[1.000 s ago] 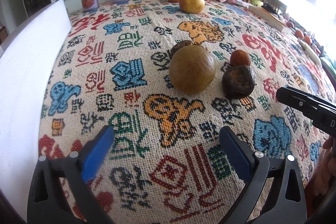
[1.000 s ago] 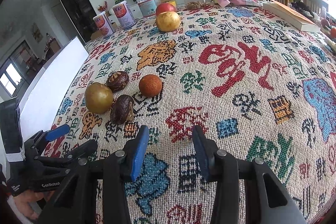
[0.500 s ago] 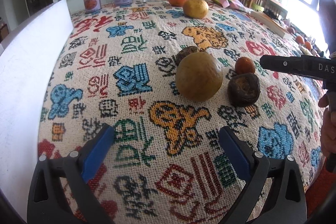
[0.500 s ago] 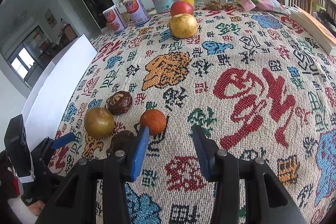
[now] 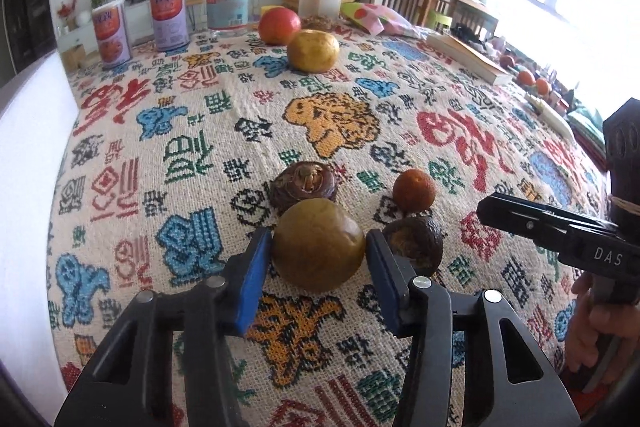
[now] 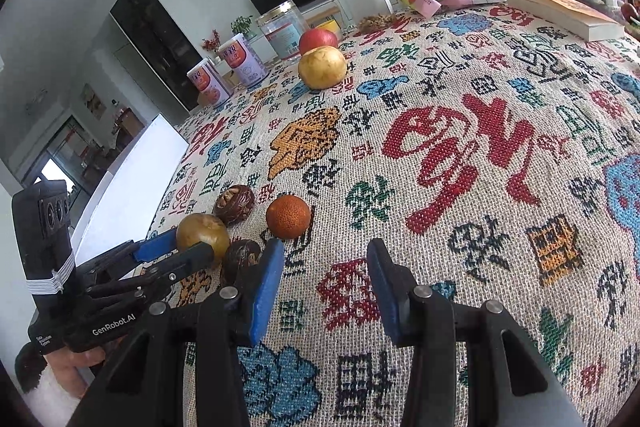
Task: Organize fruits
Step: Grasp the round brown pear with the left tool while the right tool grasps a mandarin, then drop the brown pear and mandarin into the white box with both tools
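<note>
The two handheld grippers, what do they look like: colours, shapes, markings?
Both are black plastic frames with silver rivets and two fingers faced with blue pads. The left gripper carries white "GenRobot.AI" lettering and a black camera block bound with white bands. The right gripper shows white letters "DAS" on its side.

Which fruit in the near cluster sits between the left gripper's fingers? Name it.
The large olive-yellow round fruit, smooth and biggest; the two dark wrinkled ones and small orange one lie outside.

4 fruits (image 5: 318, 245) cluster near the tablecloth's (image 5: 200, 131) front edge, 2 more fruits (image 5: 313, 51) far behind
</note>
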### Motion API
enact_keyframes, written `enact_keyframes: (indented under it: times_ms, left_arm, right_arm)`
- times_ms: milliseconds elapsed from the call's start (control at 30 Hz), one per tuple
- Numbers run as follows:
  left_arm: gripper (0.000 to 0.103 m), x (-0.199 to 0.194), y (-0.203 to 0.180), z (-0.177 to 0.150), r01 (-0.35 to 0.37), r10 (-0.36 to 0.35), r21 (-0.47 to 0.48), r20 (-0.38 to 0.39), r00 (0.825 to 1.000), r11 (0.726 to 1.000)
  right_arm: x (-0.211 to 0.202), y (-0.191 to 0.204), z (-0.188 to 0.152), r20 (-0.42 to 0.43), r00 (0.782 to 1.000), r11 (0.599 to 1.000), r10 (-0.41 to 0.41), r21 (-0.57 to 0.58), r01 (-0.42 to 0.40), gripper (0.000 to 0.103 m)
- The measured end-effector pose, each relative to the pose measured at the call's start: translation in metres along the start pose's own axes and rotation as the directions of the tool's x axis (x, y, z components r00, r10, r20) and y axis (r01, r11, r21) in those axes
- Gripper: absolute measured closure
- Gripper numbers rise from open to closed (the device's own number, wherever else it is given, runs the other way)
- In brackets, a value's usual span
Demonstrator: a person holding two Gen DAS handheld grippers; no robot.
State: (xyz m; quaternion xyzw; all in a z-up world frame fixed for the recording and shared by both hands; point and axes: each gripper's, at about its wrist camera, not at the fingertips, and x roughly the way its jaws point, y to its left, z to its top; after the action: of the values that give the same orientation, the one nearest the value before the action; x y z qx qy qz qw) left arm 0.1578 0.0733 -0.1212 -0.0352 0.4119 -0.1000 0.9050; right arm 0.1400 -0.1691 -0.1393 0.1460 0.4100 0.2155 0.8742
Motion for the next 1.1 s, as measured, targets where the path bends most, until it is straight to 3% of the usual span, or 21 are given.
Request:
enact_keyframes:
  times_ms: [67,267,500,567,667,767,867,1000,1100]
  left_arm:
    - [0.054,-0.005,0.008,-0.001,0.021,-0.022,-0.047,-0.009,1.000,0.999]
    - [0.054,-0.029,0.024,-0.017,-0.081,0.077,-0.107,-0.040,0.996,0.991]
    - [0.053,-0.036,0.022,-0.031,-0.116,0.115,-0.019,-0.049,0.992,0.993]
    - [0.052,-0.035,0.019,-0.031,-0.130,0.130,0.005,-0.045,0.991,0.992]
    - [0.052,-0.030,0.019,-0.030,-0.142,0.143,0.014,-0.038,0.989,0.990]
    - [0.054,-0.031,0.024,-0.029,-0.126,0.125,-0.031,-0.032,0.992,0.992]
    - [0.055,-0.052,0.030,-0.029,-0.089,0.089,-0.137,-0.006,0.996,0.987]
    - [0.055,-0.119,0.025,-0.031,0.044,-0.032,-0.240,0.056,0.998,0.970]
    - [0.054,-0.177,0.032,-0.035,0.092,-0.069,-0.289,0.092,0.993,0.953]
  right_arm:
    - [0.001,0.004,0.000,-0.002,1.000,1.000,0.006,-0.018,-0.006,0.059]
    - [0.020,0.028,0.009,-0.051,0.999,0.992,-0.003,-0.125,-0.003,0.059]
    - [0.063,0.052,0.034,-0.182,0.980,0.969,-0.078,-0.247,0.031,0.060]
    - [0.070,0.058,0.033,-0.210,0.973,0.959,-0.098,-0.281,0.036,0.073]
    - [0.062,0.061,0.031,-0.204,0.975,0.961,-0.086,-0.275,0.027,0.073]
    - [0.044,0.057,0.028,-0.169,0.983,0.975,-0.067,-0.222,0.028,0.073]
    - [0.022,0.049,0.025,-0.129,0.989,0.982,-0.068,-0.183,0.044,0.073]
    - [-0.001,0.047,0.020,-0.130,0.989,0.984,-0.073,-0.170,0.050,0.073]
    - [-0.012,0.074,0.016,-0.160,0.987,0.981,-0.001,-0.192,-0.030,0.073]
